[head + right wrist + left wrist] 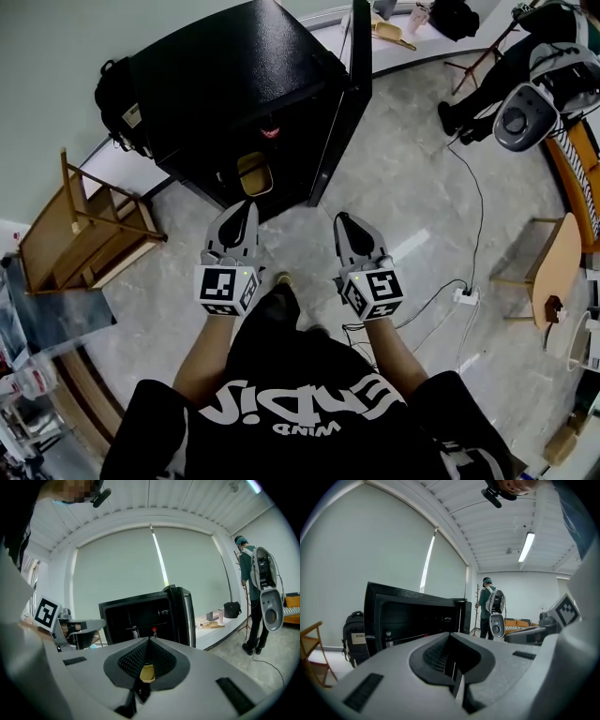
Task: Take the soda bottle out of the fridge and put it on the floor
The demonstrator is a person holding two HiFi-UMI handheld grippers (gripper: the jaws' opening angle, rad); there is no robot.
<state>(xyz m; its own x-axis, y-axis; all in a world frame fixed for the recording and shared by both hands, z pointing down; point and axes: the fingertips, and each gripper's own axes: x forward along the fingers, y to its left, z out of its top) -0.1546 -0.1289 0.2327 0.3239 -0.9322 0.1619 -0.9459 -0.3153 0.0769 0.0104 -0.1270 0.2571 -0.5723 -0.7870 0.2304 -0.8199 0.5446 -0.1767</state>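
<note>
Though it looks tiny from here, the soda bottle [154,631] seems dark with a red cap, standing inside the open fridge [225,84] at twelve o'clock. The left hand-held gripper [246,211] and the right hand-held gripper [343,220] are both clenched, empty.

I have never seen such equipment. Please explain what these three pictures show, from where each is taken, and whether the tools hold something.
There is no robot: a person holds a two-jaw tool in each hand, the left gripper and the right gripper. The head view comes from a camera on the person's head, looking down. The two gripper views come from cameras riding on each tool, looking along its jaws. Both grippers are shut and hold nothing. On the floor ahead stands a black fridge with its door open; a red-capped thing inside is probably the soda bottle. A wooden chair is at the left.
</note>
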